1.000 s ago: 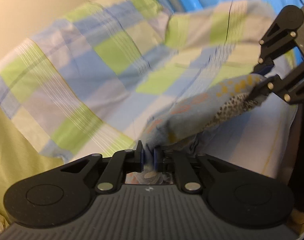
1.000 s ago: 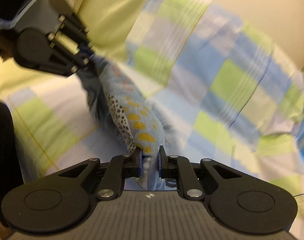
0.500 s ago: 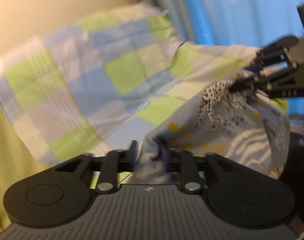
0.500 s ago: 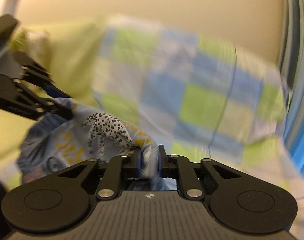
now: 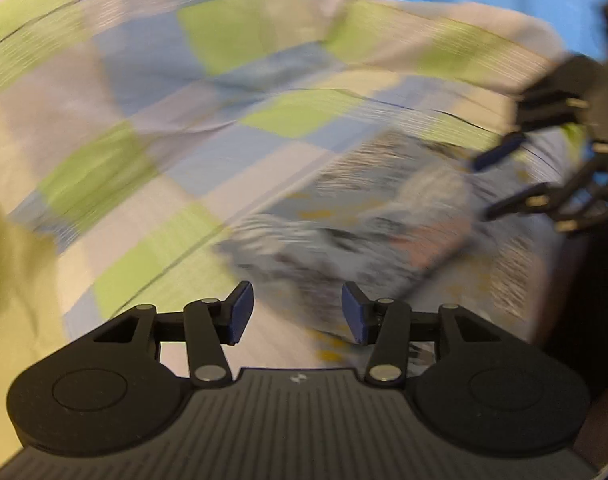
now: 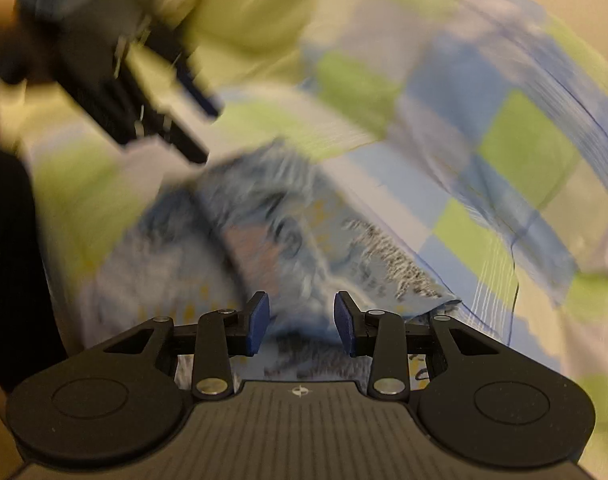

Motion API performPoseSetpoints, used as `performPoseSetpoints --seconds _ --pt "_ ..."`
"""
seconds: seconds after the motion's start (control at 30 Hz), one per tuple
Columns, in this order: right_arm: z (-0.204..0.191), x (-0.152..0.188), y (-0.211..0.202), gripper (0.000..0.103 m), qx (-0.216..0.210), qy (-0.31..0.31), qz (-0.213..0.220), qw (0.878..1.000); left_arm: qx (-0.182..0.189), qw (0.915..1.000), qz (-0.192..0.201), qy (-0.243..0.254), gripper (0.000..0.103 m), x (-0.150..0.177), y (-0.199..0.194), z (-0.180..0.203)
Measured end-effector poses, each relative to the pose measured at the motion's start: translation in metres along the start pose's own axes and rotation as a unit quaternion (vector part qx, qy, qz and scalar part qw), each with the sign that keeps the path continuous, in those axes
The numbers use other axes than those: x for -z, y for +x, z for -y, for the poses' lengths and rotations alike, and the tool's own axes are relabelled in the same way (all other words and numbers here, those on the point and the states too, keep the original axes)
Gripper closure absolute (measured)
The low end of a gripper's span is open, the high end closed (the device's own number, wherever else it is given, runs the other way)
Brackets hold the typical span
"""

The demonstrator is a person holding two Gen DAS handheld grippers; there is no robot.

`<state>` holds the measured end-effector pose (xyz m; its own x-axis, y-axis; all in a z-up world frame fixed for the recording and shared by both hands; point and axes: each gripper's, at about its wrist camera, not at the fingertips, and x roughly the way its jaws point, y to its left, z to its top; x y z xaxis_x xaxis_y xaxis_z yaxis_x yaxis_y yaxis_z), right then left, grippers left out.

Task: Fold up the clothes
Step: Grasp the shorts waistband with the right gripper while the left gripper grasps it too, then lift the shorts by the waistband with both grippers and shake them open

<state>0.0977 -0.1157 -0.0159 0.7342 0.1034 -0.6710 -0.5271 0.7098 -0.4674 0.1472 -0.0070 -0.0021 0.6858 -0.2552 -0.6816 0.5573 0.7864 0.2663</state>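
Across the checked bedsheet [image 5: 152, 184] the animal-print garment [image 5: 368, 232] lay rumpled, unfolded, both the left gripper [image 5: 297, 312] and right gripper [image 6: 302, 322] wide, empty.

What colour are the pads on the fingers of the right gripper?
The pads on the right gripper are dark blue, clearest in the right wrist view.

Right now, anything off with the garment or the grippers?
Nothing damaged. The garment lies loose and rumpled on the checked sheet, not flat, with one edge turned up at the right in the right wrist view. Left gripper and right gripper are both open, holding nothing. Heavy motion blur hides finer detail.
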Motion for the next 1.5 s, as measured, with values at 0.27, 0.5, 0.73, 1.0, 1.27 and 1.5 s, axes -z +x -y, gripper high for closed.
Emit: performPoseSetpoints --seconds 0.27,0.5,0.73,1.0,1.27,1.5 --pt "-0.04 0.011 0.026 0.058 0.027 -0.306 -0.013 0.952 0.002 0.9995 -0.008 0.031 0.051 0.0 0.023 0.018" --pt "-0.042 0.019 0.031 0.062 0.027 -0.356 -0.011 0.934 -0.008 0.9992 -0.009 -0.039 0.048 -0.003 0.035 -0.007" --pt "-0.018 -0.006 0.012 0.084 0.015 -0.279 0.015 0.96 -0.009 0.9993 0.0 -0.037 0.047 -0.004 0.024 -0.01" --pt "0.051 -0.038 -0.012 0.092 0.043 -0.046 0.063 0.996 0.012 0.9768 0.003 -0.214 0.043 0.007 -0.01 0.005" --pt "0.106 -0.047 -0.028 0.096 0.08 0.084 0.109 0.987 0.068 0.9445 -0.002 -0.321 0.041 0.002 0.023 0.042" --pt "0.116 -0.033 -0.019 0.096 0.074 0.115 0.111 0.984 0.067 0.9163 0.007 -0.395 0.042 -0.004 0.061 0.04"
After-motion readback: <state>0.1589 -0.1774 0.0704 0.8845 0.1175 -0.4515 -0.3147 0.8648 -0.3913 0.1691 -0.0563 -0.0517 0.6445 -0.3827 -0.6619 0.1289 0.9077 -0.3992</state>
